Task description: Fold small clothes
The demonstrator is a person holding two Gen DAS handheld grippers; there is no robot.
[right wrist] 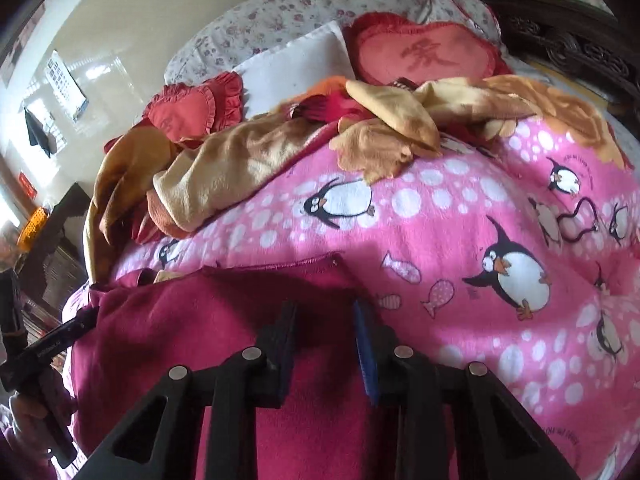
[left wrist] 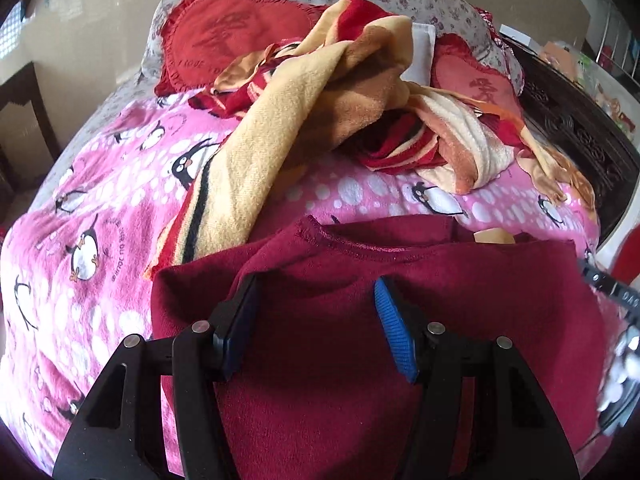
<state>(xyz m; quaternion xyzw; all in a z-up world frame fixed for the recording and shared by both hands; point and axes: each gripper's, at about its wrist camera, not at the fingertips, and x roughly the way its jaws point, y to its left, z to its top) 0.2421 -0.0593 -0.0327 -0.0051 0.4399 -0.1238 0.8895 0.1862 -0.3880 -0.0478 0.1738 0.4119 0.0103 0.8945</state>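
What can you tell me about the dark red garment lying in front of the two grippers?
The dark red garment is a soft, fleecy knit with a stitched hem along its far edge. It lies spread but rumpled on the pink penguin blanket, its far corner near the crumpled yellow and red blanket. The left gripper stands open above it; the right gripper, narrower, sits over its right edge, and whether either pinches cloth is unclear.

One maroon garment point(left wrist: 360, 360), two red heart cushions point(left wrist: 224, 44) point(left wrist: 476, 84), one penguin blanket point(left wrist: 100, 200).

Daylight falls bright on the pink penguin blanket point(right wrist: 460, 216), glaring off the far wall point(right wrist: 108, 80). Near cloth lies shadowed; edges bend and blur.
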